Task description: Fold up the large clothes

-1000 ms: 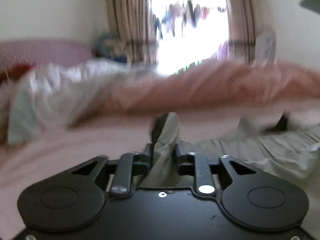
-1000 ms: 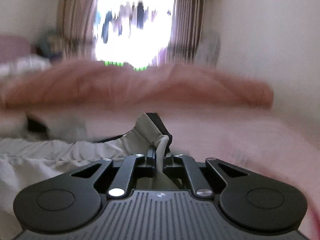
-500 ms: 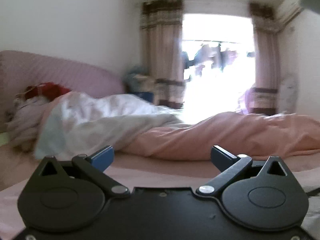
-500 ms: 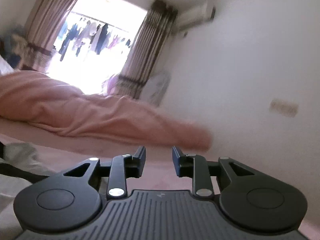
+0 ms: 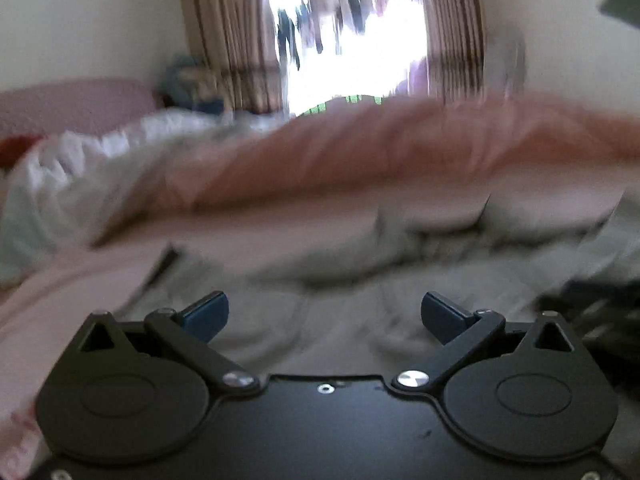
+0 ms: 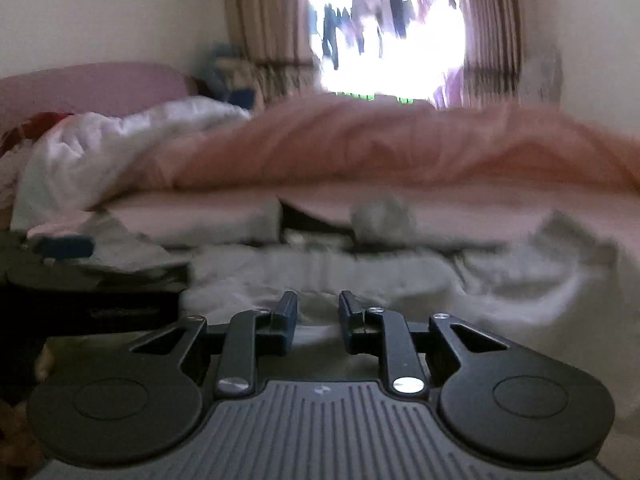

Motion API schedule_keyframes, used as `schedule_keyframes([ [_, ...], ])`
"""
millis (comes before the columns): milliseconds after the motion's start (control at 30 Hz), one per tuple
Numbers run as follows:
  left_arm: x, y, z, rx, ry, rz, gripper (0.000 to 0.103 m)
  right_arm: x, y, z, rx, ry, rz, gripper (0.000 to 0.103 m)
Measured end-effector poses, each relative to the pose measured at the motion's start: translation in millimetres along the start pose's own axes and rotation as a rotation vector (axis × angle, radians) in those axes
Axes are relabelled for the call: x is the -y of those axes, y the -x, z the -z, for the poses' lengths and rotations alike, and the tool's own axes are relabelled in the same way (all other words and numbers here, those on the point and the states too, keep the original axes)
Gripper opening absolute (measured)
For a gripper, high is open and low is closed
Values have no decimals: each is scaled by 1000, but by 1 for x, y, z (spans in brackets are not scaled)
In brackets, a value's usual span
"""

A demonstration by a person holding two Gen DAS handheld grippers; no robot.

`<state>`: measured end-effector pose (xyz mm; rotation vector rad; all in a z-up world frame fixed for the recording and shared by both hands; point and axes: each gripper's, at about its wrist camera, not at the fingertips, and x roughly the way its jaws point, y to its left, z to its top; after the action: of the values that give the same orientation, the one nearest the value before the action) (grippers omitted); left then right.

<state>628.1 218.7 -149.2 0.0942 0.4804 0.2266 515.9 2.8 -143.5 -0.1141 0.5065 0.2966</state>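
Observation:
A large pale grey garment [image 5: 360, 272] lies crumpled on the pink bed sheet [image 5: 80, 280]. My left gripper [image 5: 324, 314] hovers just above it, open wide, its blue pads [image 5: 208, 312] bare. In the right wrist view the same garment [image 6: 400, 276] spreads across the bed. My right gripper [image 6: 318, 312] is low over its near part with only a narrow gap left. Its jaws are closing and nothing is between them. The left gripper [image 6: 68, 248] shows at the left edge of that view, blurred.
A peach duvet [image 6: 400, 148] is bunched across the far side of the bed. A white quilt [image 6: 100, 148] is heaped at the far left by the pink headboard [image 6: 88, 84]. Curtains frame a bright window [image 6: 392, 40] behind.
A second ago both grippers were shut on grey fabric. Both let go and swung up and away. Now both point down at the garment again, the left spread wide, the right narrower.

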Motion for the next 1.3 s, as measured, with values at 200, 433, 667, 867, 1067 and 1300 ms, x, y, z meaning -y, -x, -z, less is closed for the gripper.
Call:
schedule_keyframes([
  [200,-63,-25,0,-32,31,-71,103,77,-8,-5,-15,-25,289,16],
  [433,-149,-39,6,-93,294,-65,103,165,16,5,23,-249,410,0],
  [667,-114,19,-31,43,110,-177,103,134,32,-20,100,-203,377,30],
  [867,-68,96,-25,57,202,46,103,38,54,-25,94,-122,96,73],
  [1067,-22,83,21,-69,169,60,103,-21,46,24,-35,-6,64,61],
  [1300,-10,61,43,-121,122,40,103,-23,41,31,-60,8,73,70],
])
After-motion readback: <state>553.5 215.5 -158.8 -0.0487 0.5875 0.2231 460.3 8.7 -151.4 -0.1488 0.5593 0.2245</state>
